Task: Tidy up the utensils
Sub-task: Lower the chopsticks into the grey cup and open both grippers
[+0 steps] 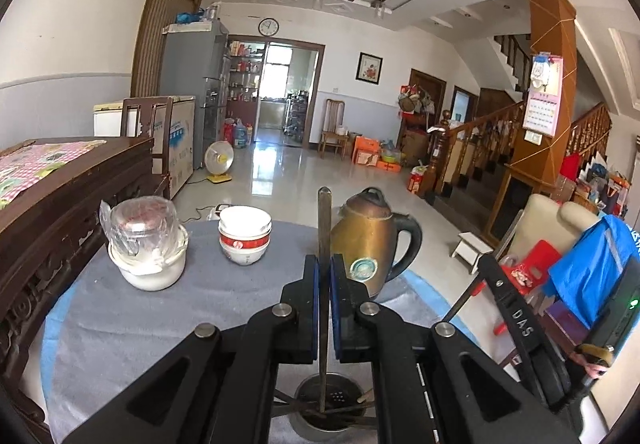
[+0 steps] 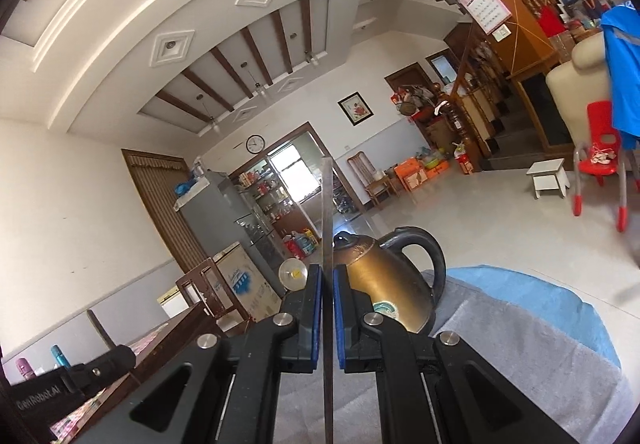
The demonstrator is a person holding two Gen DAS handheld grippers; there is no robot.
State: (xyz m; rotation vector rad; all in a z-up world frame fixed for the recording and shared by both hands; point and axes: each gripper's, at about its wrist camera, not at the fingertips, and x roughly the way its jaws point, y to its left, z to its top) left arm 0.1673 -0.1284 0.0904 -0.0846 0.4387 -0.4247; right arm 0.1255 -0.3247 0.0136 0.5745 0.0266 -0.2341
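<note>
Left wrist: left gripper (image 1: 324, 268) clamped on a chopstick (image 1: 323, 228), tip down in the holder (image 1: 332, 410) on the counter (image 1: 224, 296) — depositing step. Right gripper (image 2: 327, 284) pinching a metal utensil (image 2: 327, 203) — next, probably release, then lower into holder.

White letters "DAS" stand on the right gripper (image 1: 516, 318) arm in the left view — and "GenRobot.AI", seemingly, on the left gripper (image 2: 60, 384) body in the right view.

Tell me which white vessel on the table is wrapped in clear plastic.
The white pot at the left; the stacked bowls beside it are bare and red-banded.
</note>
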